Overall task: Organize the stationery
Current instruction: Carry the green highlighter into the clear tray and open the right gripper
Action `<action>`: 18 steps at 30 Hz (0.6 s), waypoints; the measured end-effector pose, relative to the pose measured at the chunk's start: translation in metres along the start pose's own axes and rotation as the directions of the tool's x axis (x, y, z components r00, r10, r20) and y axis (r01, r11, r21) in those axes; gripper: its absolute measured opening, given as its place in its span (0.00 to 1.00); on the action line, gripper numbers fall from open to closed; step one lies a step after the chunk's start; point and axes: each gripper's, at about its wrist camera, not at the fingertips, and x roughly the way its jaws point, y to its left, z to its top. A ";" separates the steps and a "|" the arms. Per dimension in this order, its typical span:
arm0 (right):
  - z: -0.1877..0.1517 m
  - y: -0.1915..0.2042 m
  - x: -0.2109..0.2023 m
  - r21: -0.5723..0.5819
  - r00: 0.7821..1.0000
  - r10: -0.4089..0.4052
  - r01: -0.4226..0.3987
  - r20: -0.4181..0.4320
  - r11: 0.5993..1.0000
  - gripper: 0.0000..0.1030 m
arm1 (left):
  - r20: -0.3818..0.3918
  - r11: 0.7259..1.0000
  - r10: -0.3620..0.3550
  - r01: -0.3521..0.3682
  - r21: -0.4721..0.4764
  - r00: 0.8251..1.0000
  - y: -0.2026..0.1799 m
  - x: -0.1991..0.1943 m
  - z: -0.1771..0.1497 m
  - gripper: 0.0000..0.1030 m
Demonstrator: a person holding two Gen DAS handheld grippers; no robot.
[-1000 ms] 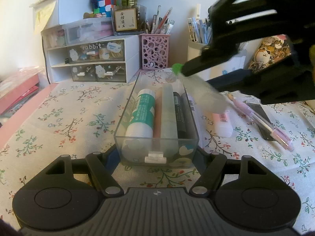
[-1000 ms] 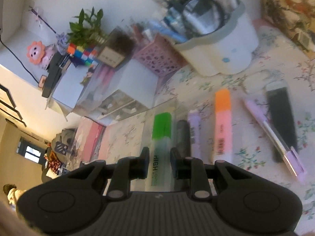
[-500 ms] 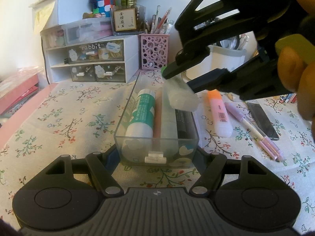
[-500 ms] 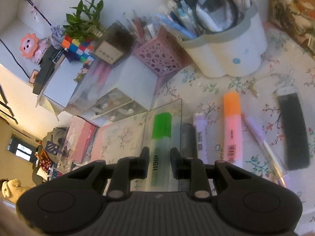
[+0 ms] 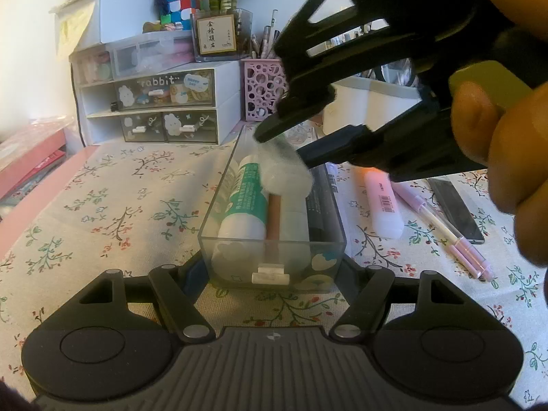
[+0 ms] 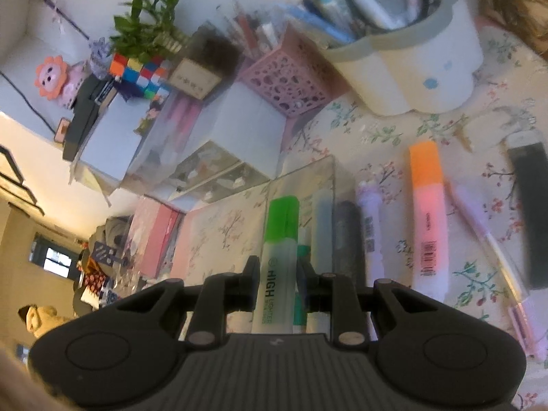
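A clear plastic tray (image 5: 274, 255) sits on the floral tablecloth, gripped at its near end by my left gripper (image 5: 272, 274). It holds a green-labelled glue stick (image 5: 245, 202), a brown pencil and a black marker (image 5: 320, 202). My right gripper (image 6: 278, 279) is shut on a green-capped highlighter (image 6: 279, 239) and holds it tilted over the tray; it shows blurred in the left wrist view (image 5: 284, 171). An orange-capped pink highlighter (image 6: 428, 212), a lilac pen (image 6: 493, 257) and a black flat case (image 6: 536, 212) lie right of the tray.
A white drawer unit (image 5: 154, 102), a pink mesh pen cup (image 5: 262, 89) and a white pen holder (image 6: 421, 65) stand at the back. Pink books (image 5: 27, 164) lie at the left edge.
My right gripper has carried the green highlighter leftward and lower, from beyond the tray's far right corner to over the tray's contents. The left gripper and tray have stayed put.
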 end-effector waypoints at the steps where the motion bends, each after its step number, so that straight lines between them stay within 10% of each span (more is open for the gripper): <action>1: 0.000 0.001 0.001 -0.007 1.000 -0.001 0.001 -0.008 1.000 0.21 | 0.000 1.000 0.000 0.000 0.001 1.000 0.000 0.000 0.000 0.70; 18: -0.007 0.007 -0.003 -0.127 0.999 -0.019 0.016 -0.027 0.992 0.27 | -0.001 1.000 -0.002 0.002 0.001 1.000 -0.001 0.000 0.000 0.70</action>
